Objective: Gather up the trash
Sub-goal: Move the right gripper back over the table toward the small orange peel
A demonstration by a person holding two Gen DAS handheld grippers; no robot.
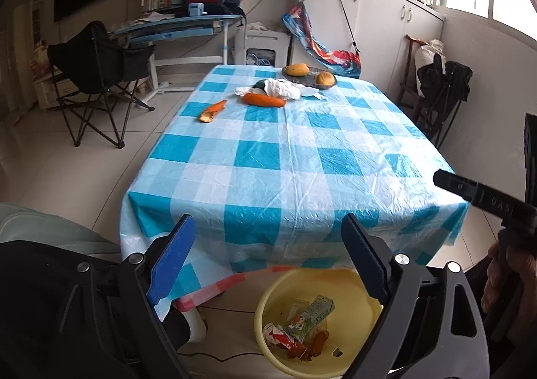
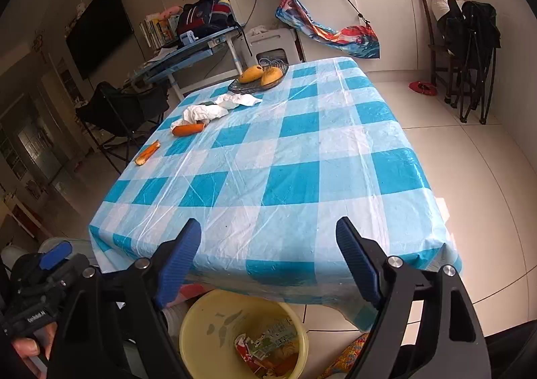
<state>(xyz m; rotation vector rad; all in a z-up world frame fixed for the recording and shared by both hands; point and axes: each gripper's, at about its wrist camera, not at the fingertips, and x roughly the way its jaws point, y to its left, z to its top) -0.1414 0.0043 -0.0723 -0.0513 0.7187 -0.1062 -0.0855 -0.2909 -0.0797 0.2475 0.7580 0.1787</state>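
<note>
A yellow bin (image 1: 365,281) (image 2: 201,322) stands on the floor at the table's near edge, holding a milk carton (image 1: 310,315) and wrappers (image 2: 265,345). On the blue checked tablecloth (image 1: 268,157) (image 2: 285,157) far away lie an orange peel (image 1: 212,111) (image 2: 147,153), a carrot (image 1: 263,99) (image 2: 188,129) and crumpled white tissue (image 1: 285,88) (image 2: 214,109). My left gripper (image 1: 268,261) is open and empty above the bin. My right gripper (image 2: 268,261) is open and empty over the table's near edge.
A dark plate (image 1: 303,79) (image 2: 248,85) with two mangoes sits at the table's far end. A folding chair (image 1: 97,77) stands left of the table, a desk (image 1: 181,26) behind it, white cabinets (image 1: 386,26) and another chair (image 2: 470,53) at the right.
</note>
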